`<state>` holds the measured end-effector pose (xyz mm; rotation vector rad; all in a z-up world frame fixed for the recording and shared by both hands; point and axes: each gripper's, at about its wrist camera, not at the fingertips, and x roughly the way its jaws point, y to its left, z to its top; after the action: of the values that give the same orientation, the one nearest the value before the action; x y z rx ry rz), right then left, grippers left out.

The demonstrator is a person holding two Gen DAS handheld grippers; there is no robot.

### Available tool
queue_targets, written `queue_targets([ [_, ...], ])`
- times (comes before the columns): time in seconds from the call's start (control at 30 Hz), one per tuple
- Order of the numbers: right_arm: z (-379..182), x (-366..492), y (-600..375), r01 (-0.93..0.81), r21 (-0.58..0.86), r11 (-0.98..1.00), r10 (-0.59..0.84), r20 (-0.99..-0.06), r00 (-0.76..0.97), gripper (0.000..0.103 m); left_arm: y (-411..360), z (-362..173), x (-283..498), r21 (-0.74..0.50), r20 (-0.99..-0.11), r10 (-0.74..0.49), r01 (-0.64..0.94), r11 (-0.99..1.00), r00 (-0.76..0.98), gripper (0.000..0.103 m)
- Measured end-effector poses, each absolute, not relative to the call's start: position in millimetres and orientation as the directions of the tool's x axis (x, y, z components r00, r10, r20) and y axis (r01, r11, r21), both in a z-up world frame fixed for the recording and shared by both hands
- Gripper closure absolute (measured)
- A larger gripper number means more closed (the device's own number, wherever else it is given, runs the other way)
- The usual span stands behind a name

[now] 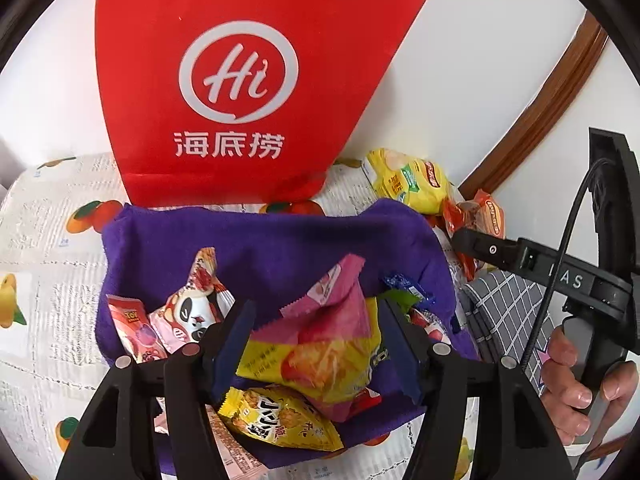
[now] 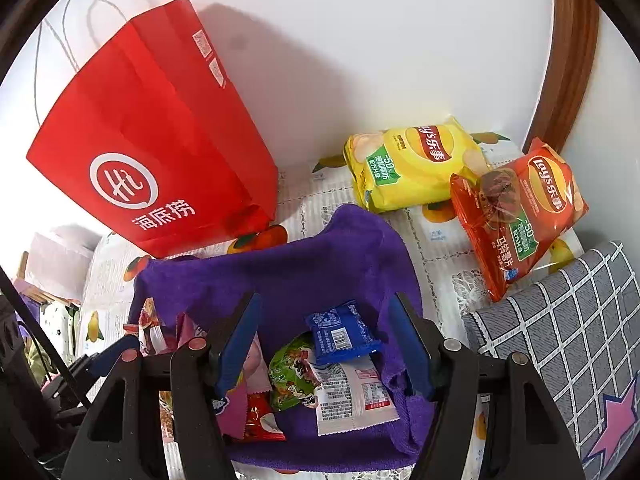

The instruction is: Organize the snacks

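White wall (image 2: 360, 40) w/ brown wood trim (image 2: 568, 52) is backing a table covered in a fruit-print, newspaper-pattern cloth (image 1: 52, 240). Landmark: purple fabric bin (image 1: 272, 248), sitting mid-table.

Ref. to bin:
- Behind it, a red paper bag w/ white "Hi" logo (image 1: 224, 72) is standing against the wall, leaning; its white cord handles are showing in right wrist view.
- Behind-right, a yellow Lay's chip bag (image 2: 412, 164) is lying flat on the cloth; just beside that, an orange-red Lay's chip bag (image 2: 520, 216) is lying tilted, its lower end near a grey grid-pattern cushion w/ pink star (image 2: 560, 328).
- Inside, small snack packs are piling up: pink-and-yellow chip packet (image 1: 328, 336), yellow crispy-snack packet (image 1: 280, 420), panda-print packet (image 1: 192, 312), pink Toy Story packet (image 1: 132, 328), blue wrapped bar (image 2: 342, 332), green packet (image 2: 292, 372), white-backed sachet w/ label text (image 2: 352, 396).

Tools:
- Left gripper (image 1: 316, 344) is hovering over the bin w/ fingers apart; pink-and-yellow packet is lying between them, contact cannot be confirmed.
- Right gripper (image 2: 326, 344) is hovering over bin's right part, fingers spread wide, holding nothing; blue bar and green packet are lying below the gap.
- Right hand (image 1: 576, 380) is gripping the tool handle, right of the bin.
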<state>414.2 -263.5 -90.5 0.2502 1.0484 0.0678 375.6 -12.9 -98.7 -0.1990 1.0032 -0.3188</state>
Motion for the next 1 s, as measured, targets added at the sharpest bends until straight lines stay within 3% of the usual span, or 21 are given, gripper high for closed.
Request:
queue_targets([
  [0.37,-71,399,-242,-0.021,0.148,0.989,0.137,-0.842,0.522,0.037,-11,-95,376,-0.278,-0.818,-0.324,0.167,0.946,0.475,0.041],
  [0.5,-65,389,-238,-0.029,0.146,0.989,0.14,-0.843,0.52,0.03,-11,-91,374,-0.274,-0.82,-0.323,0.172,0.946,0.472,0.039],
  [0.83,-70,322,-225,-0.005,0.066,0.998,0.059,-0.849,0.524,0.028,-14,-76,358,-0.224,-0.844,-0.278,0.169,0.96,0.459,0.037],
  [1.0,-63,274,-230,-0.001,0.067,0.998,0.058,-0.859,0.509,0.028,-18,-56,321,-0.18,-0.819,-0.25,0.182,0.967,0.516,0.027],
])
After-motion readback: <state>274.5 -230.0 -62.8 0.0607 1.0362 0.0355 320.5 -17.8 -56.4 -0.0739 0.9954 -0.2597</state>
